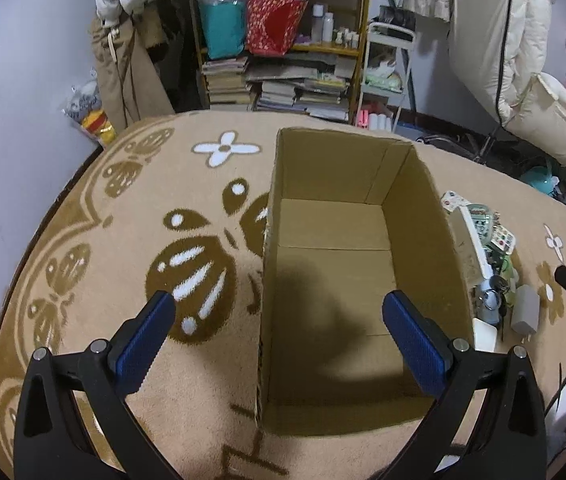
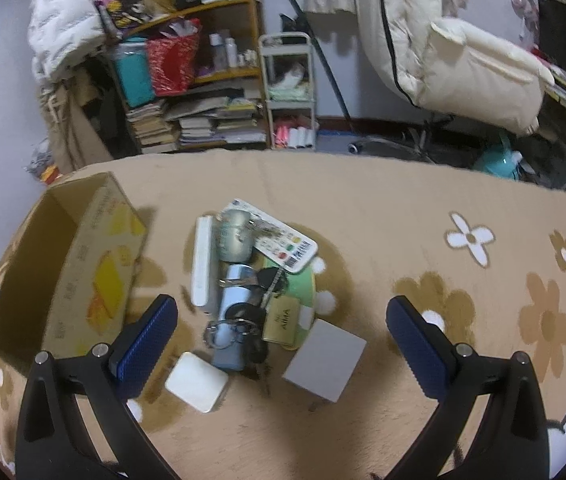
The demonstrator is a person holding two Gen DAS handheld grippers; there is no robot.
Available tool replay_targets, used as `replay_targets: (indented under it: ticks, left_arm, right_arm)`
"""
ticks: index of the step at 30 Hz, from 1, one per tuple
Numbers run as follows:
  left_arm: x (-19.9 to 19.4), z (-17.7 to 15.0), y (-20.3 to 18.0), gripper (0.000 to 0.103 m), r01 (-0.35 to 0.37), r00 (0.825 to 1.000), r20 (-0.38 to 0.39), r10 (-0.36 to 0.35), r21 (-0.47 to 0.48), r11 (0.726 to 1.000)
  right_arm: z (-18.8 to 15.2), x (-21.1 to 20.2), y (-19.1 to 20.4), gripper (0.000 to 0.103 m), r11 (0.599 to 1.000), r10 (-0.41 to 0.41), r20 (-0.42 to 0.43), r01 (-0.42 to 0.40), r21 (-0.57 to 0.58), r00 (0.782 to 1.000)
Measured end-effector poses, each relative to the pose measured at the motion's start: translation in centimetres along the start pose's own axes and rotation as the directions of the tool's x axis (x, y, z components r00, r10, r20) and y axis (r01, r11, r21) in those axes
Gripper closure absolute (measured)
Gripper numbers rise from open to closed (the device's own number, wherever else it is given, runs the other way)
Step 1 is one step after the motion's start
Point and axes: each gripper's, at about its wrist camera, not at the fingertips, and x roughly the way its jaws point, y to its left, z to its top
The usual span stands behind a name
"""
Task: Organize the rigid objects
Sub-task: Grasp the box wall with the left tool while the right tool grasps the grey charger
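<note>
While nothing is gripped yet, this reads as the very start: the cardboard box (image 1: 335,280) sits open and bare inside on the patterned carpet (image 1: 123,208), and the objects still lie in a pile (image 2: 255,280) just to its right.

Left to right: left gripper (image 1: 279,340) hovers above the box's near-left wall, jaws spread wide, holding and touching nothing. Right of the box the pile: white remote (image 2: 203,260), upright, small tin can (image 2: 235,236), flat remote with coloured buttons (image 2: 279,240), light-blue device (image 2: 235,308) with keys (image 2: 267,284) and key ring on top, brass tag (image 2: 283,322), white square box (image 2: 197,382), grey block (image 2: 325,364). Right gripper (image 2: 283,348) hangs over the pile's near end, jaws fully apart, empty, bracketing the white square box and grey block without contact.

Likely next: right gripper lowers, closes on one loose edge piece (white square box or grey block look easiest), carries it left to the box. Tangled keys may drag neighbours.
</note>
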Motion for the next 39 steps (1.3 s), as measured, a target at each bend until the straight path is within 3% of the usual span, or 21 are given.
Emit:
replay_targets:
  ticks: [3, 10, 21, 25, 28, 30, 35, 37, 39]
  left_arm:
    - [1.1, 0.5, 0.3, 0.001, -0.001, 1.000, -0.022, 0.001, -0.009, 1.000]
    - [3.3, 0.4, 1.0, 0.001, -0.014, 0.996, -0.088, 0.012, -0.026, 1.000]
    - [5.3, 0.1, 2.2, 0.004, 0.007, 0.988, -0.153, -0.018, -0.069, 0.998]
    - [5.9, -0.2, 2.3, 0.014, 0.009, 0.982, -0.189, -0.022, -0.068, 0.998]
    - [6.0, -0.5, 1.9, 0.020, -0.010, 0.981, -0.193, 0.003, -0.039, 0.999]
    - [6.2, -0.6, 1.6, 0.029, -0.023, 0.980, -0.197, 0.020, -0.014, 1.000]
    - [6.9, -1.1, 1.5, 0.069, -0.018, 0.970, -0.244, 0.015, -0.012, 1.000]
    - [7.1, -1.2, 1.6, 0.079, -0.023, 0.967, -0.255, 0.019, -0.015, 1.000]
    - [7.2, -1.4, 1.8, 0.081, -0.031, 0.963, -0.268, 0.025, -0.018, 0.999]
  right_arm:
    - [-0.3, 1.6, -0.2, 0.000, 0.999, -0.046, -0.043, 0.046, -0.001, 0.998]
    - [-1.0, 4.8, -1.0, 0.000, 0.997, -0.060, -0.147, 0.065, 0.030, 0.987]
    - [-2.0, 7.9, -1.4, 0.000, 0.989, -0.143, -0.221, 0.150, 0.016, 0.965]
    - [-2.2, 8.3, -1.8, 0.000, 0.984, -0.167, -0.232, 0.175, 0.015, 0.958]
    - [-2.4, 8.5, -2.5, 0.006, 0.984, -0.154, -0.258, 0.173, 0.052, 0.954]
    - [-2.6, 8.8, -3.2, 0.009, 0.981, -0.143, -0.280, 0.173, 0.084, 0.949]
    - [-3.3, 9.5, -4.5, 0.026, 0.975, -0.094, -0.339, 0.156, 0.160, 0.936]
    - [-3.6, 9.7, -4.8, 0.035, 0.970, -0.042, -0.351, 0.122, 0.209, 0.935]
    - [-3.9, 9.7, -4.5, 0.039, 0.969, -0.013, -0.359, 0.101, 0.227, 0.933]
